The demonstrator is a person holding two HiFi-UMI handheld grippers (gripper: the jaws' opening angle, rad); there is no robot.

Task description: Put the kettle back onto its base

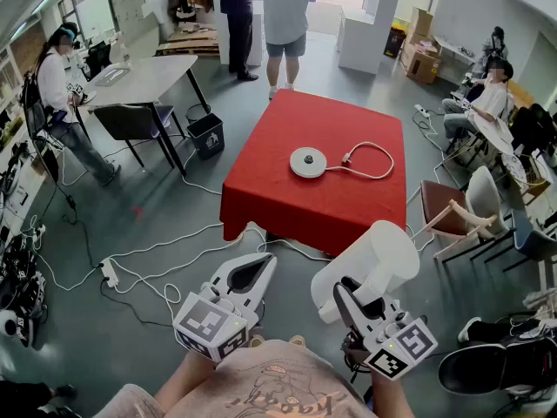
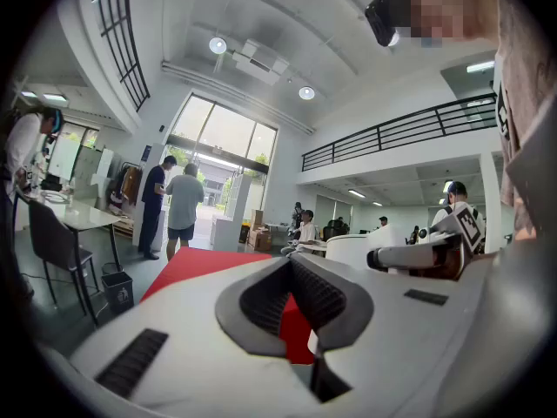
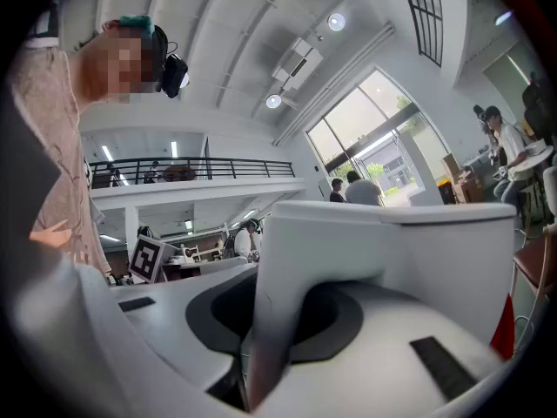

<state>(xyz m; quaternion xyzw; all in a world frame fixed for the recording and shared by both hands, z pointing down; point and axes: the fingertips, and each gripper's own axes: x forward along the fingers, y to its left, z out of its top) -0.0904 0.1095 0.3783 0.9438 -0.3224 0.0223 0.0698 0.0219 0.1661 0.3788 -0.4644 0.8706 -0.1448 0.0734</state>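
At the lower right of the head view, my right claw [image 1: 346, 293] grips the white kettle [image 1: 372, 258] by its handle [image 3: 277, 320], a rigid, smooth body, probably heavier if filled, well short of the red surface [image 1: 278, 200], where the base [image 1: 308, 162] lies with bare room around, cord [image 1: 376, 150] looping right; my left claw [image 1: 261, 266] is closed, empty.
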